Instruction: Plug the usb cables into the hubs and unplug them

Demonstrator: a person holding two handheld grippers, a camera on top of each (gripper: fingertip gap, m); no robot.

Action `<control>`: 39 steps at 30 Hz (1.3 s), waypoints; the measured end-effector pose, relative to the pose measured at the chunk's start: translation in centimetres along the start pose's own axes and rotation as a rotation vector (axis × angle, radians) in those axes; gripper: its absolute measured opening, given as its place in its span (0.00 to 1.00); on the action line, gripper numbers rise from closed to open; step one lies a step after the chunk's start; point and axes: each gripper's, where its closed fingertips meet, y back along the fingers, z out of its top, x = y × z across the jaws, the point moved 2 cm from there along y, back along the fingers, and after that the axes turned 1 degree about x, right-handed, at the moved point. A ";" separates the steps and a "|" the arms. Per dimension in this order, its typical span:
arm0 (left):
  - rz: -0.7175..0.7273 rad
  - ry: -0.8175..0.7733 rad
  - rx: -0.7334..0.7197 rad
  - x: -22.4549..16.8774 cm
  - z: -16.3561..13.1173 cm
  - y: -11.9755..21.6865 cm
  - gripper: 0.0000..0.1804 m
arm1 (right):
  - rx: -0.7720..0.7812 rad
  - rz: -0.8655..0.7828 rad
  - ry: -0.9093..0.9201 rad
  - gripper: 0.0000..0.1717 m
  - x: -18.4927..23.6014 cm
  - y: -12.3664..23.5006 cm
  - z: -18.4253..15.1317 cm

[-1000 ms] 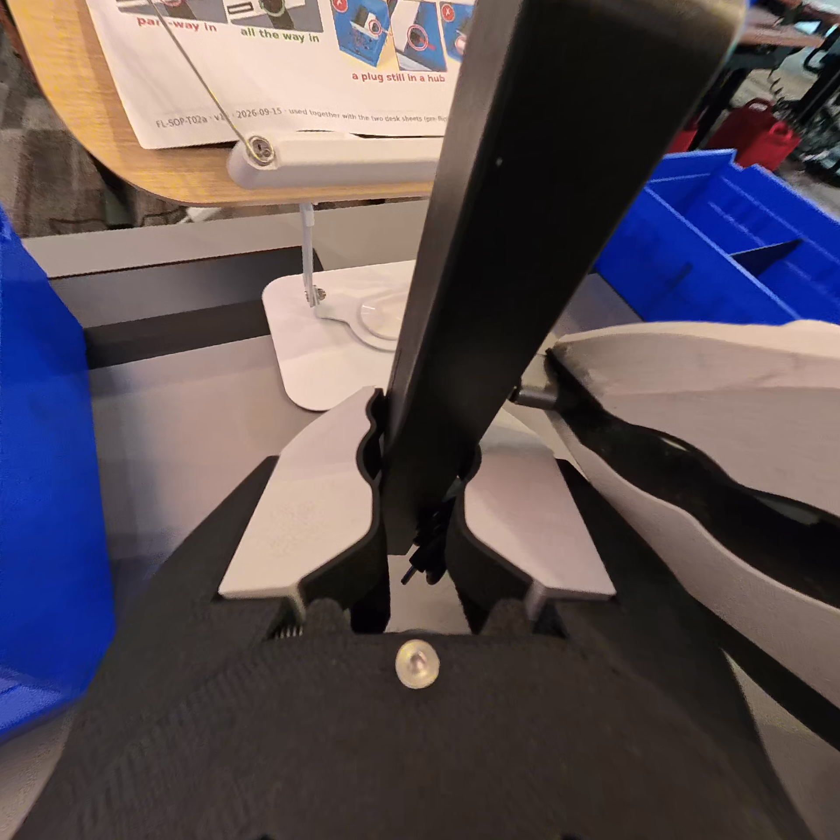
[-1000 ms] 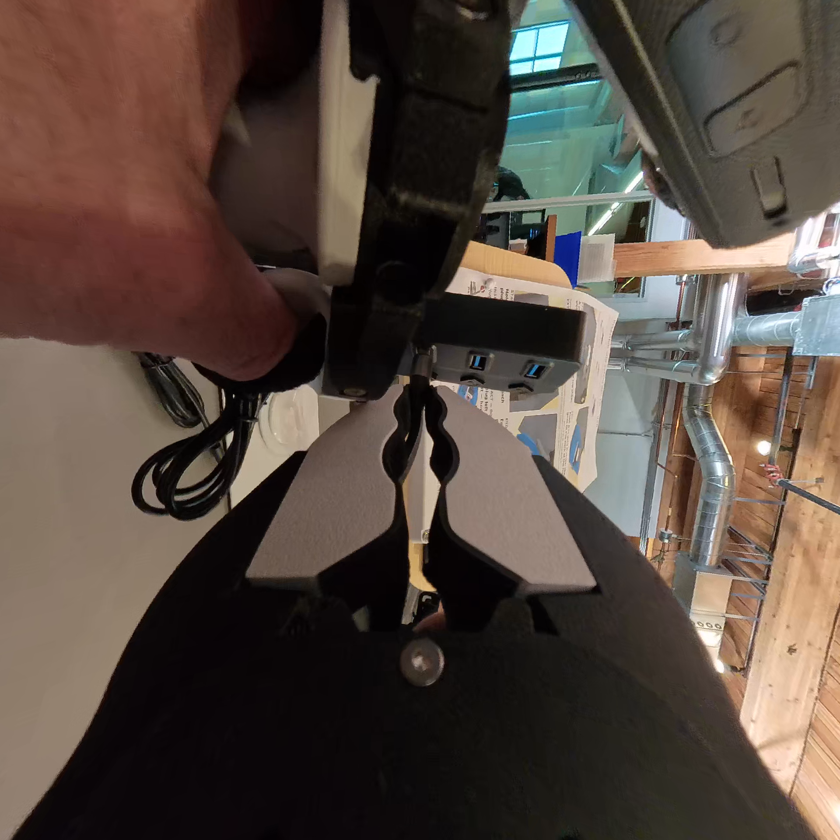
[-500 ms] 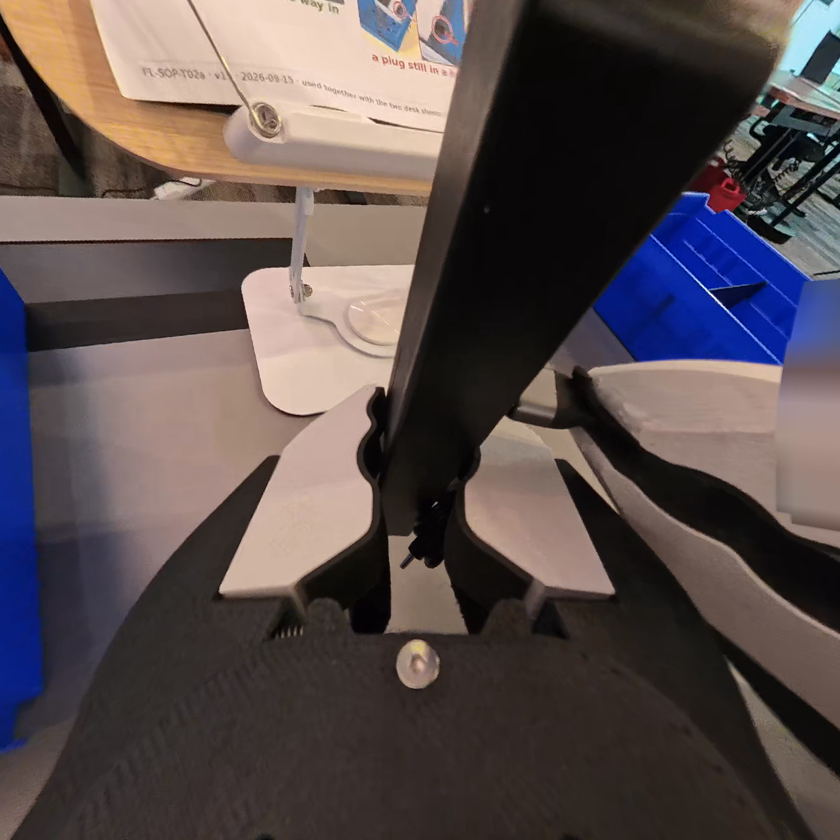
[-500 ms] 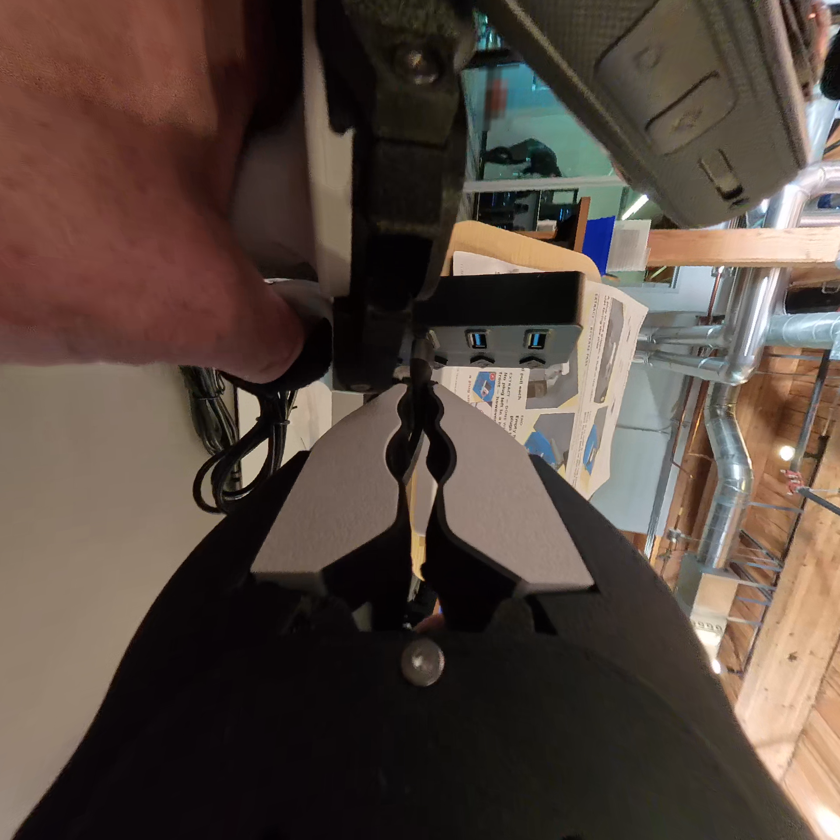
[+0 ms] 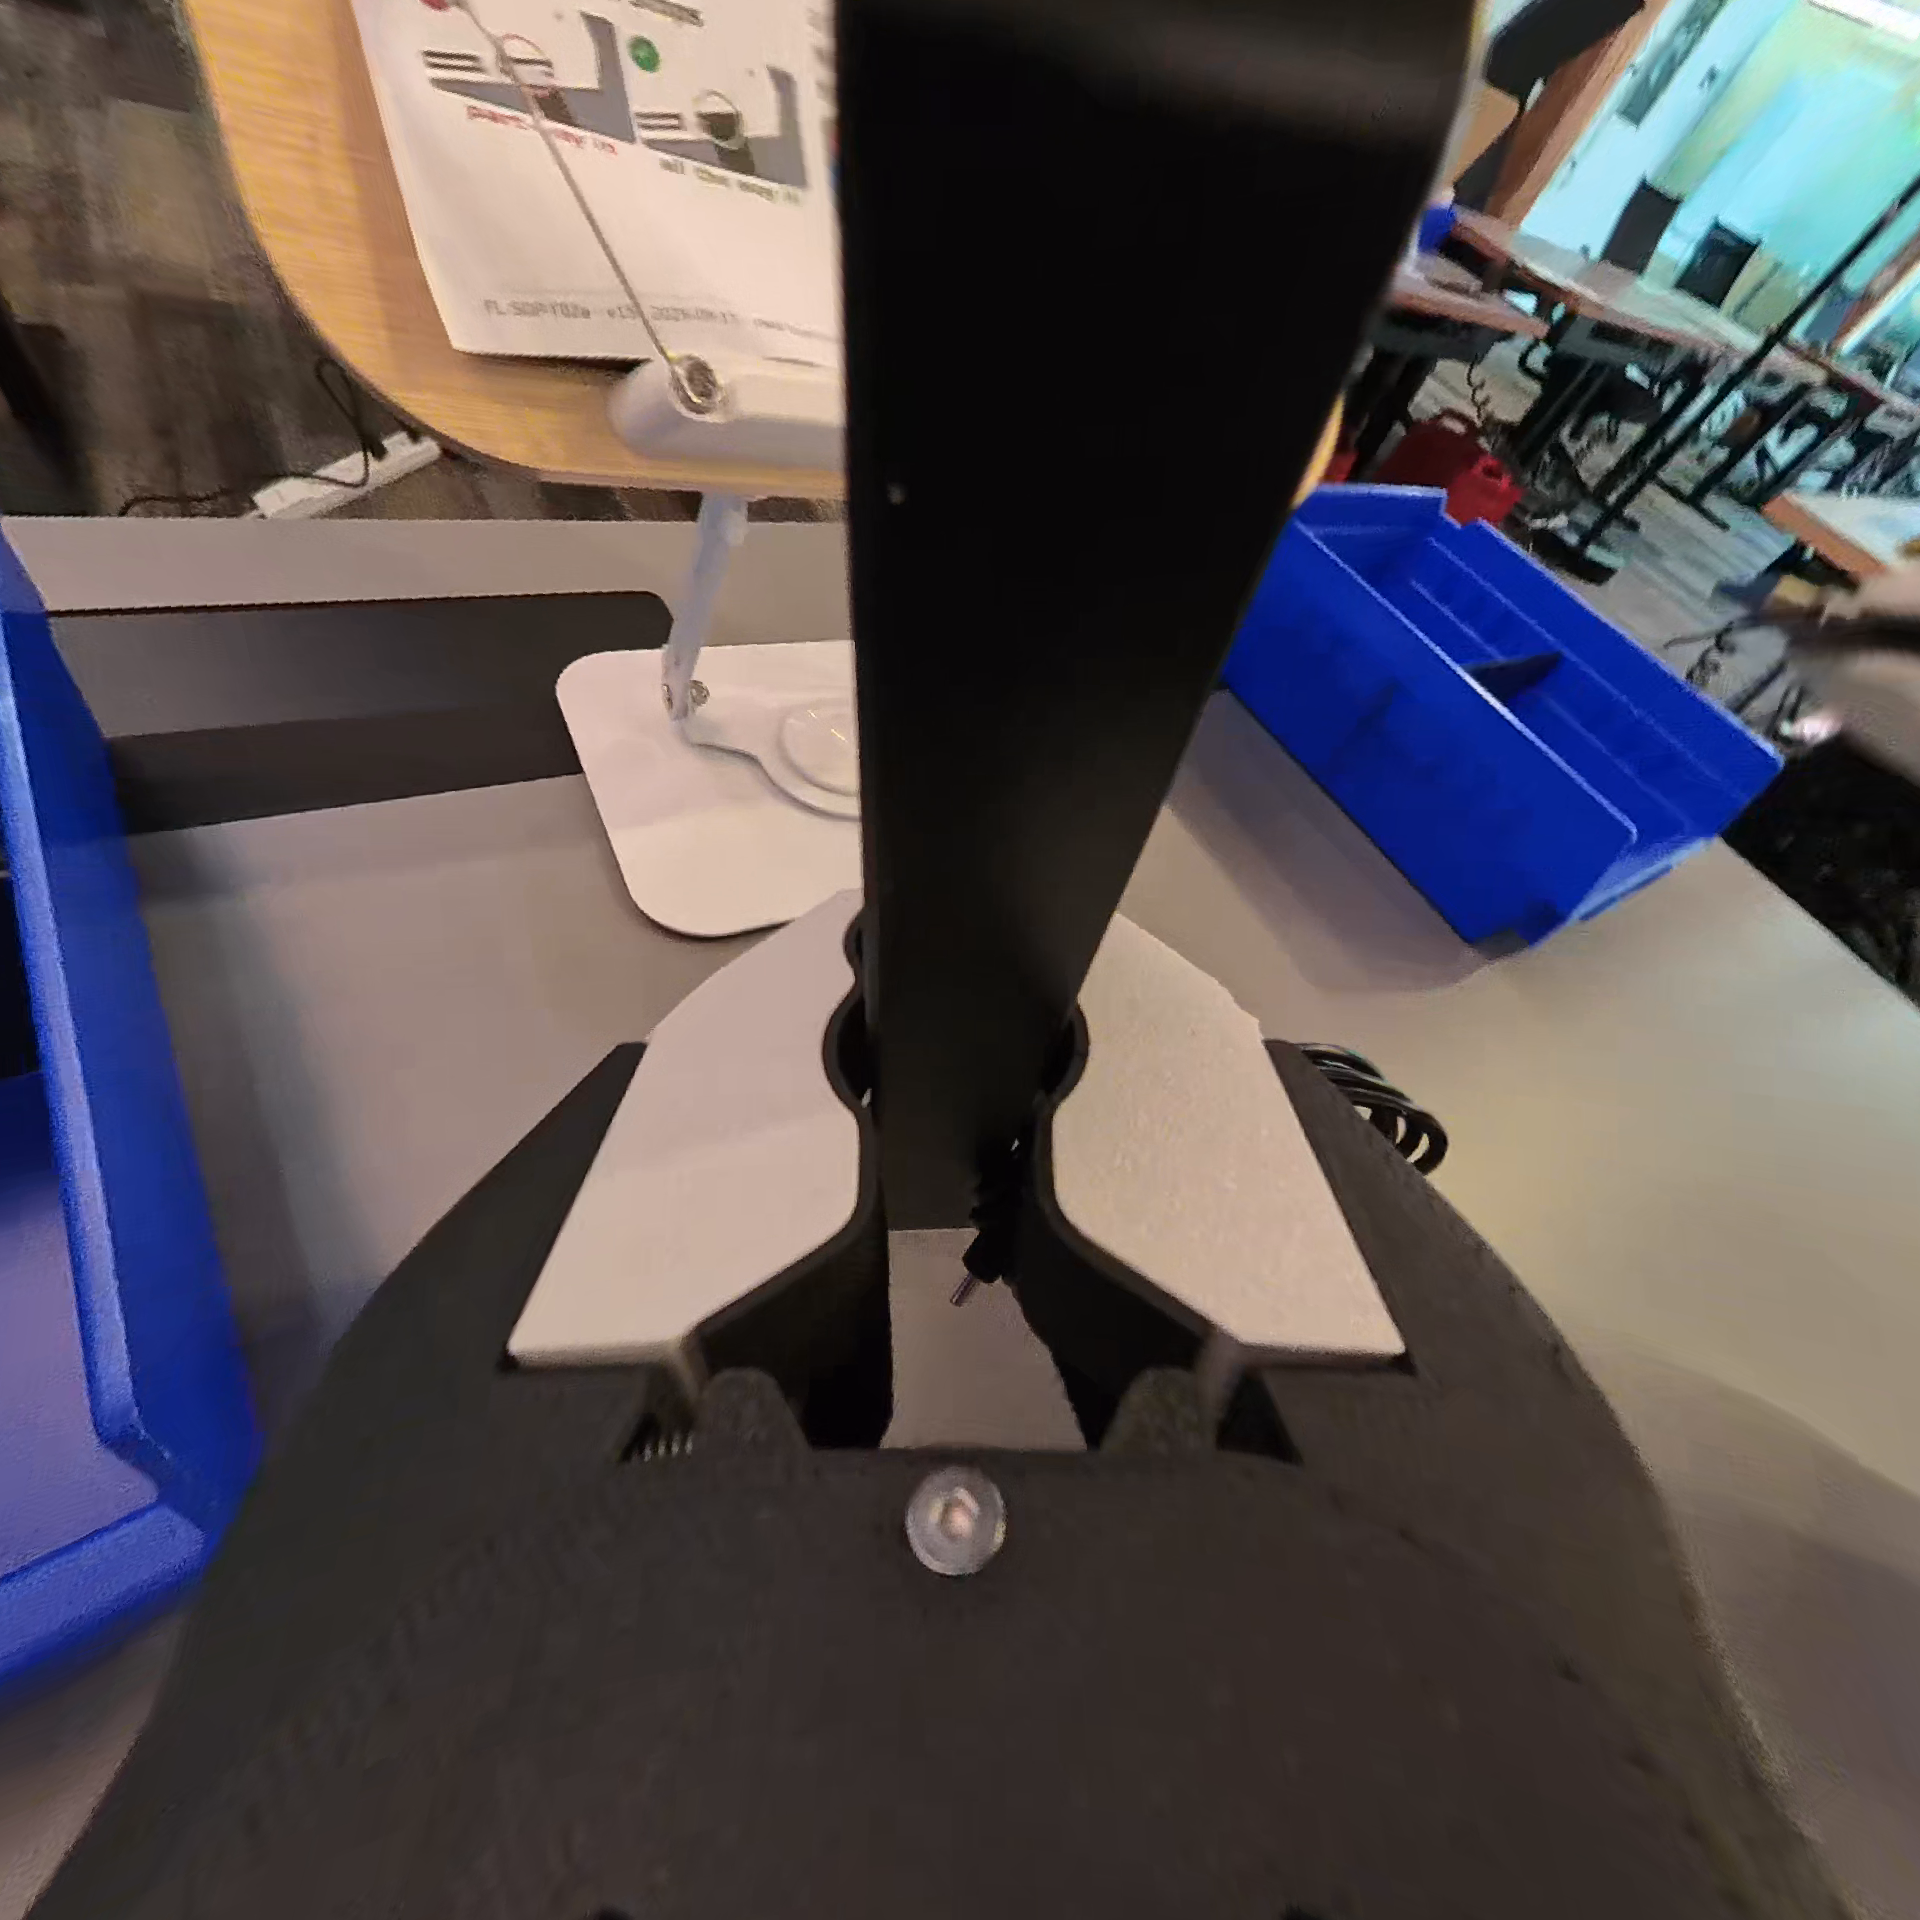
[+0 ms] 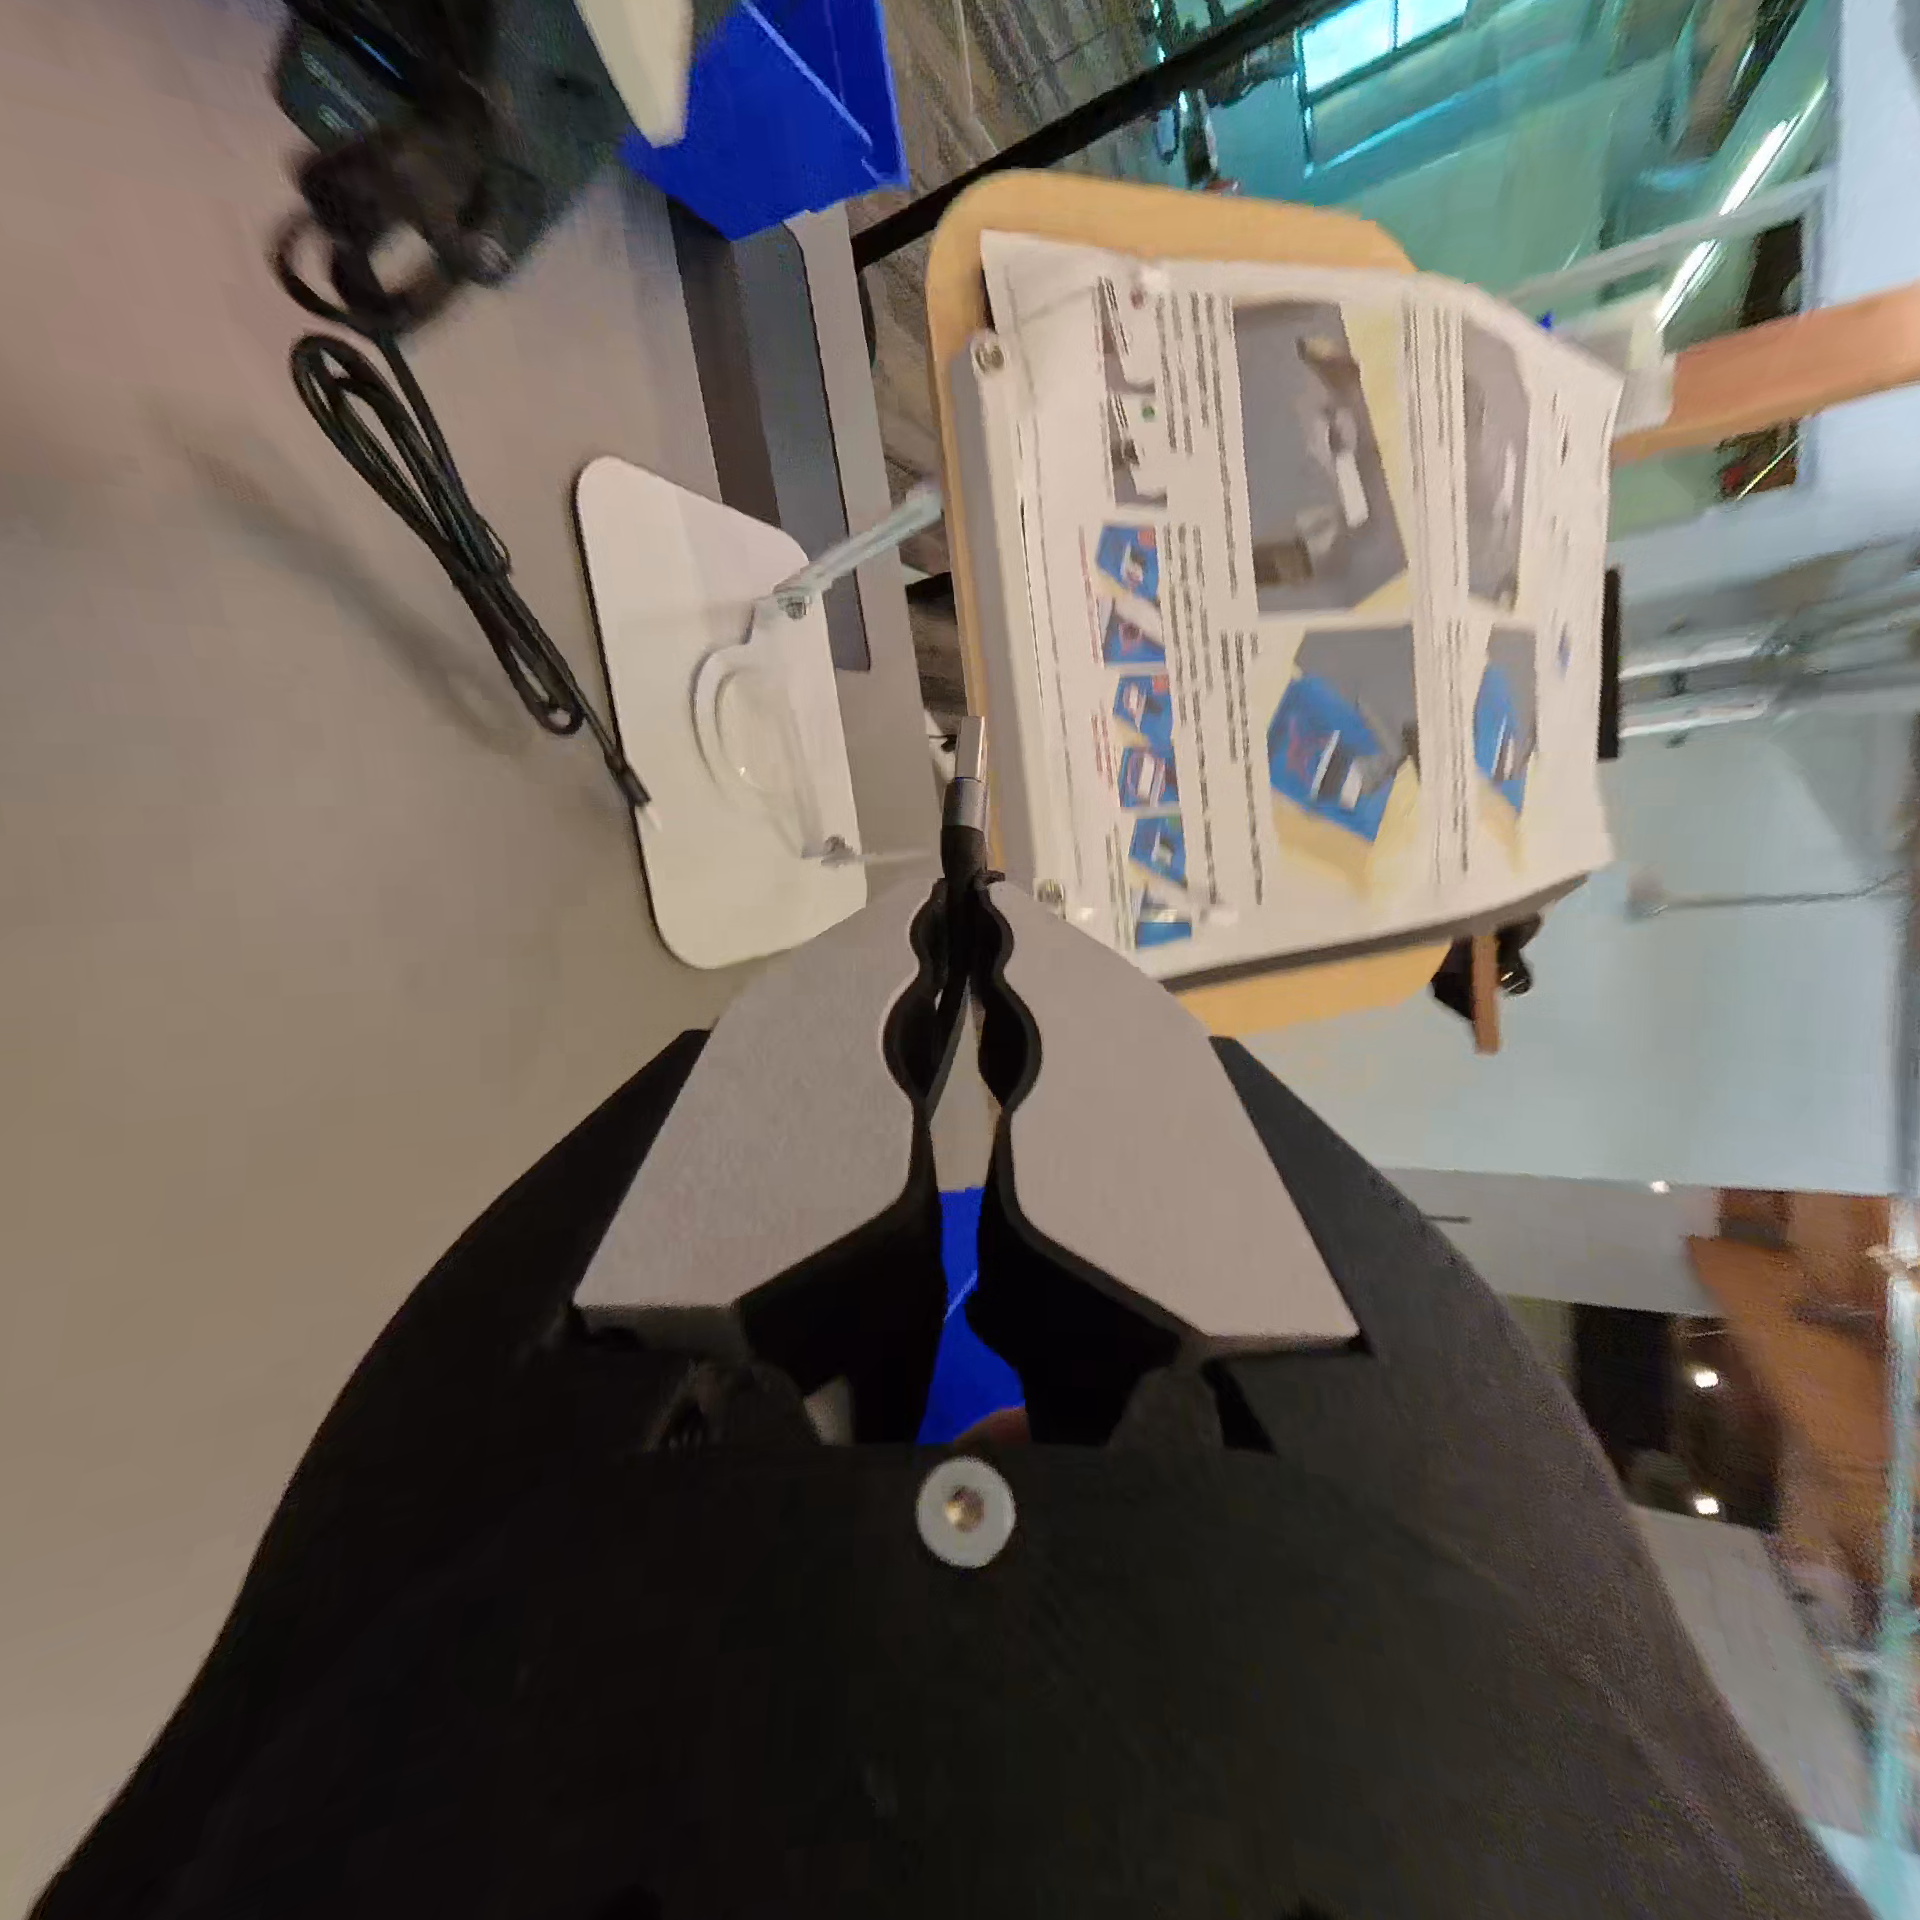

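1. in the left wrist view we see a grey table [image 5: 395, 997] with a blue bin [image 5: 1475, 748] to the right, its inside split by a divider, and another blue bin [image 5: 94, 1143] close at the left edge.
2. straight ahead stands a white stand base [image 5: 686, 831] with a thin post rising to a wooden board [image 5: 312, 260] that carries printed sheets [image 5: 623, 177].
3. a coil of black cable [image 5: 1382, 1122] lies on the table just beside our right finger.
4. the black hub [image 5: 1039, 520] rises upright through the middle of this view and hides much of the stand and the board behind it.
5. our left gripper [image 5: 961, 997] is level and points forward over the table, its jaws narrowed onto the lower end of the hub, both pads pressed against its sides.
6. the right wrist view is rolled on its side, so the table runs up the left edge and the stand base [image 6: 727, 707] and the sheets [image 6: 1299, 623] lie sideways.
7. there a bundled black cable [image 6: 436, 540] lies on the table near the stand base, and more dark cable lies blurred at the top left.
8. our right gripper [image 6: 961, 894] is nearly closed, pinching a thin black usb cable just behind its plug [image 6: 966, 769].
9. the metal plug sticks out past the fingertips into open air, in front of the board's edge, touching nothing.
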 end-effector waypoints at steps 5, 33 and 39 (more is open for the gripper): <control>-0.063 -0.040 0.009 -1.5 -0.8 0.9 0.15 | 0.002 0.057 -0.192 0.01 -3.7 2.6 -6.2; -0.193 0.008 0.023 -3.2 -2.1 0.4 0.15 | 0.448 0.553 -0.376 0.04 5.2 -2.6 -32.4; -0.197 0.017 0.034 -3.6 -2.0 0.3 0.15 | 0.537 0.522 -0.376 0.29 4.9 -2.7 -33.6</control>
